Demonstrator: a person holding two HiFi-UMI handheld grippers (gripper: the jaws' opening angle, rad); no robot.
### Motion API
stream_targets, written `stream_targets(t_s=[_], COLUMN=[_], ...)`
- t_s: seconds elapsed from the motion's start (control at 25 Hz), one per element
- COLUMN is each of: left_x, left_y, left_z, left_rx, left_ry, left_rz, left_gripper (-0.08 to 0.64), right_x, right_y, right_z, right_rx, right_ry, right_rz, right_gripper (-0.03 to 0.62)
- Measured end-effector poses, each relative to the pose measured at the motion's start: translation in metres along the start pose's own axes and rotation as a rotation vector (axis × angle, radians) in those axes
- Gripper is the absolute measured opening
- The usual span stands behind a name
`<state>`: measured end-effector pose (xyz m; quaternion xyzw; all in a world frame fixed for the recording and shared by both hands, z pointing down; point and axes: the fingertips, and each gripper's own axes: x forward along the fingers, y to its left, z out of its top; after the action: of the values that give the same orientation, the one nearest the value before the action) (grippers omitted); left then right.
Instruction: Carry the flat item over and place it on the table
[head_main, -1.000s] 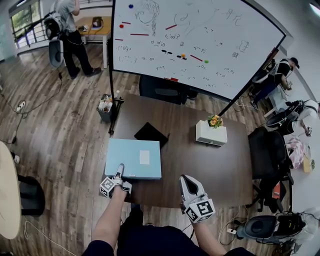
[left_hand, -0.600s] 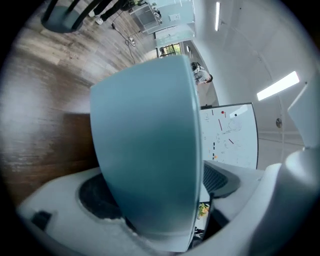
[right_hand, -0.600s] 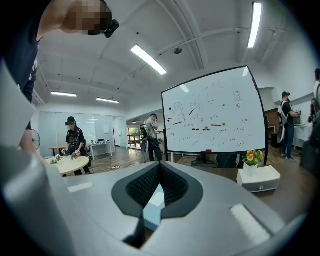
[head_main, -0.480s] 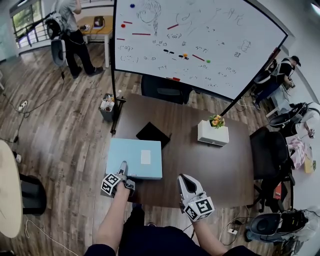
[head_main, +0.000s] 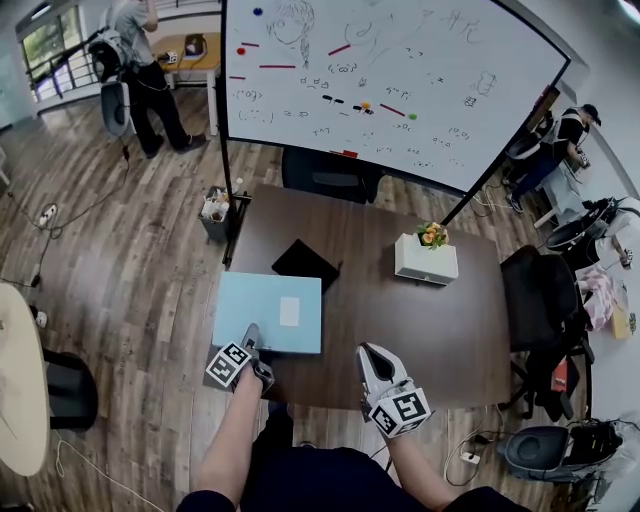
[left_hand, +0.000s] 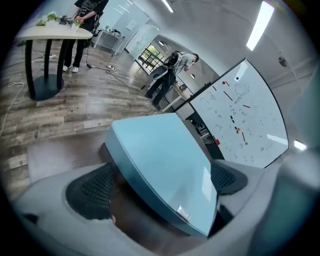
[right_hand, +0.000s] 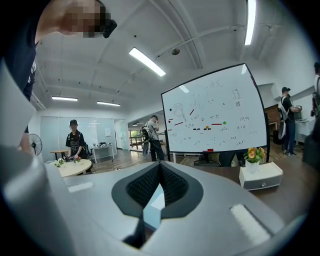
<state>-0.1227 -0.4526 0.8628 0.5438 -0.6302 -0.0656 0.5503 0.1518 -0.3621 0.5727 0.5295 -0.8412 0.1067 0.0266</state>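
The flat item is a light blue box lying flat on the left part of the dark brown table, its left side near the table's edge. My left gripper is at the box's near edge. In the left gripper view the box lies between the wide-spread jaws of the left gripper, which have just been opening; neither of the black pads presses on it. My right gripper hovers over the table's near edge, to the right of the box. The right gripper has its pads together and holds nothing.
A black flat pad lies behind the box. A white box with flowers stands at the table's right. A big whiteboard stands behind the table, a small bin at its far left corner, and office chairs to its right. Other people stand farther off.
The left gripper has rolled so its marker cube faces up, and its jaws have come apart at the box's edge. The box and the right gripper stay in place.
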Motion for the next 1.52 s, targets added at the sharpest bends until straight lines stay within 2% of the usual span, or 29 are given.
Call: stream_targets(t_s=[0.12, 0.24, 0.48, 0.68, 0.76, 0.92, 1.2, 1.32, 1.52], left_x=[-0.011, -0.025, -0.069, -0.104, -0.118, -0.151, -0.209, -0.223, -0.233], left_y=[-0.003, -0.015, -0.074, -0.120, -0.134, -0.156, -0.181, -0.179, -0.171], left_z=[0.006, 0.018, 0.040, 0.026, 0.019, 0.013, 0.019, 0.014, 0.007], left_rx=[0.067, 0.199, 0.599, 0.995, 1.085, 1.164, 1.164, 1.149, 1.125], left_ry=[-0.027, -0.070, -0.206, -0.264, -0.285, -0.349, -0.458, -0.442, -0.430], left_rz=[-0.003, -0.019, -0.131, -0.258, -0.298, -0.380, -0.464, -0.469, -0.460], left_gripper=[0.600, 0.600, 0.600, 0.600, 0.600, 0.600, 0.600, 0.600, 0.595], right_x=[-0.004, -0.004, -0.006, -0.009, -0.011, -0.016, -0.020, -0.024, -0.027], right_y=[0.000, 0.003, 0.005, 0.004, 0.003, 0.005, 0.000, 0.000, -0.001], right_z=[0.000, 0.002, 0.003, 0.003, 0.005, 0.007, 0.003, 0.006, 0.010], right_rx=[-0.004, -0.010, -0.014, -0.051, -0.064, -0.085, -0.075, -0.059, -0.089], right_ry=[-0.005, -0.010, -0.018, -0.021, -0.029, -0.035, -0.041, -0.053, -0.063], right_rz=[0.002, 0.008, 0.011, -0.006, -0.019, -0.015, -0.021, -0.027, -0.041], right_gripper=[0.000, 0.000, 0.000, 0.000, 0.000, 0.000, 0.000, 0.000, 0.000])
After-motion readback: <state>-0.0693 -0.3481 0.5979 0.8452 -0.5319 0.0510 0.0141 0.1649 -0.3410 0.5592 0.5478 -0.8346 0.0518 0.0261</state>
